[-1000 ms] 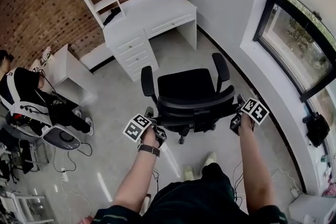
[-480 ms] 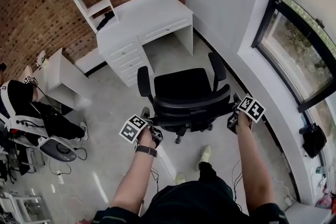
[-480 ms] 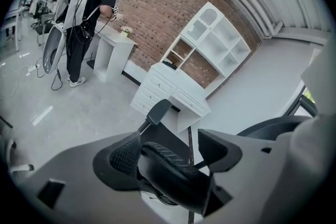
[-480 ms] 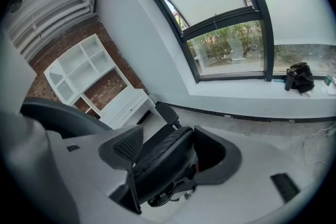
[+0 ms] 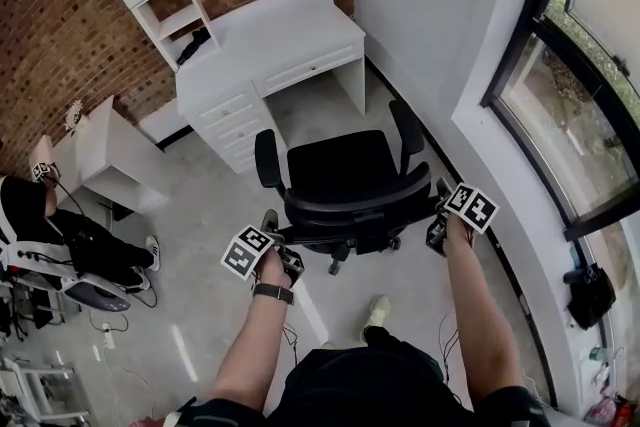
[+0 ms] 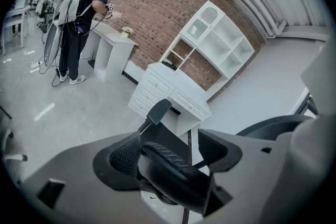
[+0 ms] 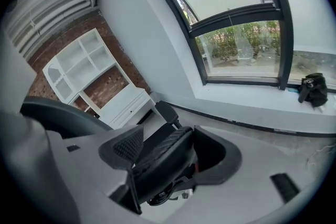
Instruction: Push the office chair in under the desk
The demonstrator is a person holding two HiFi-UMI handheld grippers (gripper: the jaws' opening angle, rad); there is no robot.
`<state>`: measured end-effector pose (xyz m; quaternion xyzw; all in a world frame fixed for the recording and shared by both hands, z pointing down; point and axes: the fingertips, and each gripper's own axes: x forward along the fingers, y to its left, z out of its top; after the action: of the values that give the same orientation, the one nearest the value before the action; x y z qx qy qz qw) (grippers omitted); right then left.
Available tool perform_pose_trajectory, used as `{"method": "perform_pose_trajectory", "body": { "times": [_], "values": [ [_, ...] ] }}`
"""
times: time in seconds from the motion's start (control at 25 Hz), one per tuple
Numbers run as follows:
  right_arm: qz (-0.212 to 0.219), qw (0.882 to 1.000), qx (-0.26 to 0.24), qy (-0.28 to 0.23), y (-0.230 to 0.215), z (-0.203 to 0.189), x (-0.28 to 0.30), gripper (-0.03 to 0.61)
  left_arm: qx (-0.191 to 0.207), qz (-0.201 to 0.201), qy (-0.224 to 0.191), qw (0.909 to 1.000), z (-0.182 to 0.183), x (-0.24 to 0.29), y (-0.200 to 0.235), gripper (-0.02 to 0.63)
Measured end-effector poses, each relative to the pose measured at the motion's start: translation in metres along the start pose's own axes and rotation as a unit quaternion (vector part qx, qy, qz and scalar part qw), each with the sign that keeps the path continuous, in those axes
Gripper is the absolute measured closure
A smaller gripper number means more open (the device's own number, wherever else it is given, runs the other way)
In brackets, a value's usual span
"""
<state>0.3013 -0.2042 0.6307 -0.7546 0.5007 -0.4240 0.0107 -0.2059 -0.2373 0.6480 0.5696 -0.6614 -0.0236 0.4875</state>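
The black office chair (image 5: 345,165) stands on the grey floor, its seat facing the knee space of the white desk (image 5: 270,40) a short way ahead. My left gripper (image 5: 278,237) is at the left end of the backrest (image 5: 355,205), my right gripper (image 5: 438,220) at the right end. In the left gripper view the thick ribbed backrest rim (image 6: 168,162) runs slantwise between the jaws of the left gripper (image 6: 170,152), against the left pad. The right gripper (image 7: 168,152) has the rim (image 7: 163,157) filling its jaws. Both views show an armrest (image 6: 157,111) (image 7: 167,112) and the desk (image 6: 173,89) (image 7: 126,105) beyond.
A person (image 5: 40,215) with gear and cables stands at the left beside a small white side table (image 5: 110,150). A white wall and a large window (image 5: 580,115) run along the right, with a black bag (image 5: 590,290) on the sill. Brick wall behind the desk.
The chair and both grippers have moved forward toward the desk, and the person holding them has stepped after it. The grip on the backrest looks the same.
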Motion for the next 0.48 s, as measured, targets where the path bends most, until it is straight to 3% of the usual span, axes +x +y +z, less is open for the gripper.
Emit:
{"method": "perform_pose_trajectory", "body": {
  "times": [0.48],
  "values": [
    [0.019, 0.999, -0.023, 0.016, 0.006, 0.063, 0.071, 0.298, -0.020, 0.015, -0.014, 0.9996, -0.008, 0.042, -0.047, 0.279]
  ]
}}
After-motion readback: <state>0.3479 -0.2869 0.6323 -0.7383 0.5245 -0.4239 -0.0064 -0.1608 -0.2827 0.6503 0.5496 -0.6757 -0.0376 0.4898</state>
